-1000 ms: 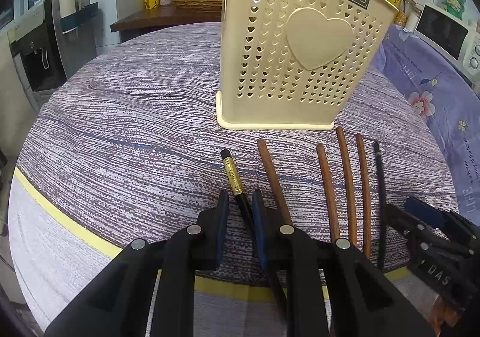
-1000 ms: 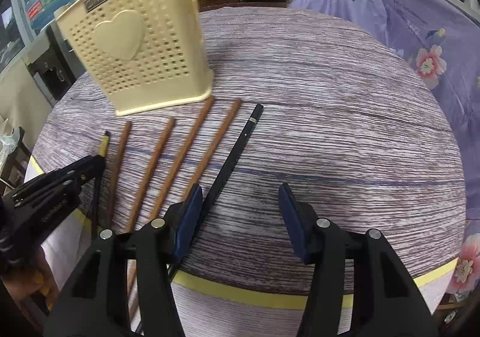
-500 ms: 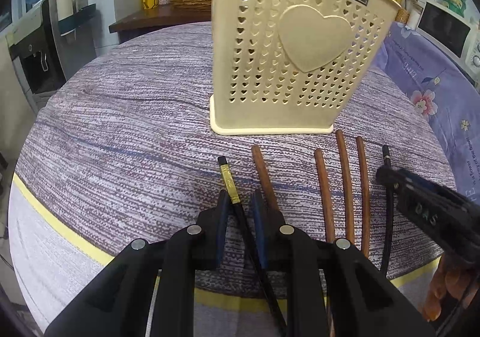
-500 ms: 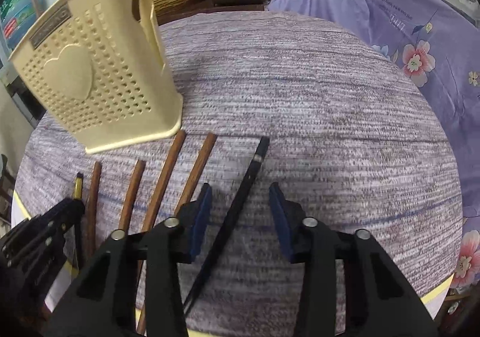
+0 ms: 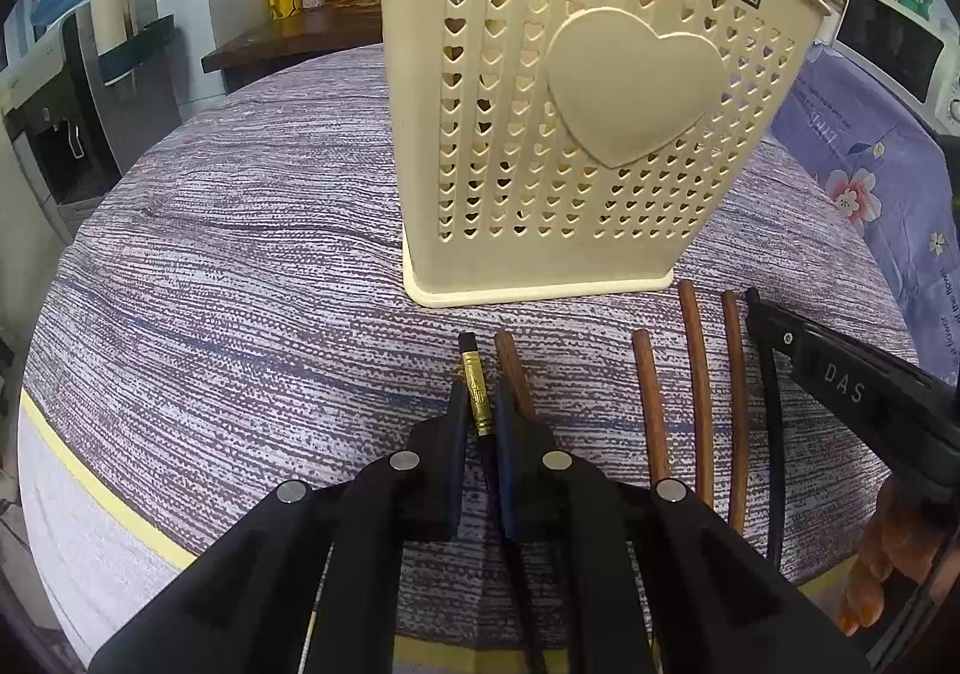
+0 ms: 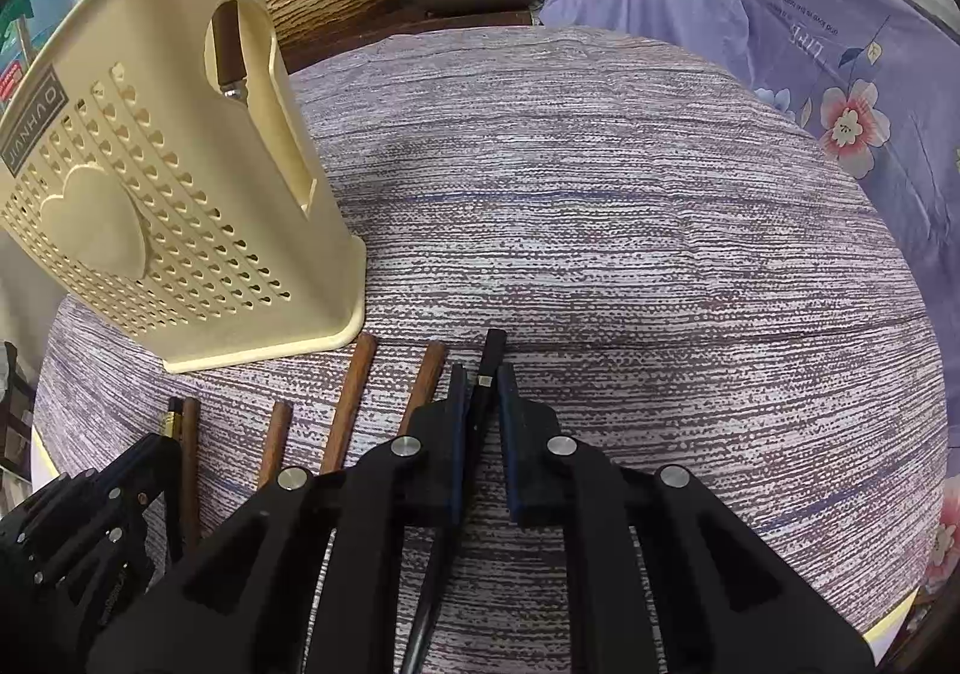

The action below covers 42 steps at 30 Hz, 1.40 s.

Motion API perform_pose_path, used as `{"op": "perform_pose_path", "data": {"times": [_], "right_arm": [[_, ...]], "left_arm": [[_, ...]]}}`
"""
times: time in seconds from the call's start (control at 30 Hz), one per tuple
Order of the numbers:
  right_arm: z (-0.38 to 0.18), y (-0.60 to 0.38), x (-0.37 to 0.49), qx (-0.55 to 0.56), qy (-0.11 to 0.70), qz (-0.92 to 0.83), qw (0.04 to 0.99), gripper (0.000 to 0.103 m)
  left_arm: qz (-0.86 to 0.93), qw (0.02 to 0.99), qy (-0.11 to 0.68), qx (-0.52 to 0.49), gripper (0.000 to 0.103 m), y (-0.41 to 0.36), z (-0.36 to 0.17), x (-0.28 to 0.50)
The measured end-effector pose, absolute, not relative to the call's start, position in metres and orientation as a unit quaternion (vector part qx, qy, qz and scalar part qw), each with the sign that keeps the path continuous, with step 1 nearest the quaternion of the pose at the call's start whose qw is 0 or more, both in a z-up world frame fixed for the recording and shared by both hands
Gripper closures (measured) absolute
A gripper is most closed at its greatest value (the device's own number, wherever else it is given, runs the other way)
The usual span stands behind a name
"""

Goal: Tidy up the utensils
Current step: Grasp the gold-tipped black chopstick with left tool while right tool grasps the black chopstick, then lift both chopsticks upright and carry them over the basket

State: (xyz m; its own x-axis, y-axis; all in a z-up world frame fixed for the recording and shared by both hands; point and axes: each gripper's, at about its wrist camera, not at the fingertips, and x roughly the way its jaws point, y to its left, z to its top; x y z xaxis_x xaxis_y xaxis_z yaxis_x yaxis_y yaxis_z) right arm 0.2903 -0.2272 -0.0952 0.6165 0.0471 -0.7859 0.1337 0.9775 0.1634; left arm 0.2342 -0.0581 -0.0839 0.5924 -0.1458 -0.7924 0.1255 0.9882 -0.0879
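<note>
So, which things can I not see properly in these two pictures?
- Lower ends of both black chopsticks: hidden under the left tool and right tool.
- Inside of the holder: left view cuts off its top; in the right view, only a brown handle shows through the side slot.
- Lower ends of the brown chopsticks: covered by the tools.
</note>
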Motion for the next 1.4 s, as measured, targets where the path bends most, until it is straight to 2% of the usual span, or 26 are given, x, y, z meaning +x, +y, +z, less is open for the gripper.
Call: {"op": "perform_pose_path", "data": {"times": [0.33,0.8,1.4], "right_arm": [[-0.076,-0.239,0.268,0.146,0.396,0.022,0.906,0.094],[0.038,-0.272,0.162,0.140,0.239,0.117,0.954,0.095],[0.068,-0.262,0.138,0.125,0.198,0.140,0.962,0.095]], "left_arm": [[-0.099,0.901,0.418,-0.057,0.094,-0.042,-0.069,0.234],[-0.126,0.947,0.281,-0.096,0.095,0.004,0.040,0.167],[-0.114,0.964,0.227,-0.078,0.095,0.012,0.077,0.151]]}}
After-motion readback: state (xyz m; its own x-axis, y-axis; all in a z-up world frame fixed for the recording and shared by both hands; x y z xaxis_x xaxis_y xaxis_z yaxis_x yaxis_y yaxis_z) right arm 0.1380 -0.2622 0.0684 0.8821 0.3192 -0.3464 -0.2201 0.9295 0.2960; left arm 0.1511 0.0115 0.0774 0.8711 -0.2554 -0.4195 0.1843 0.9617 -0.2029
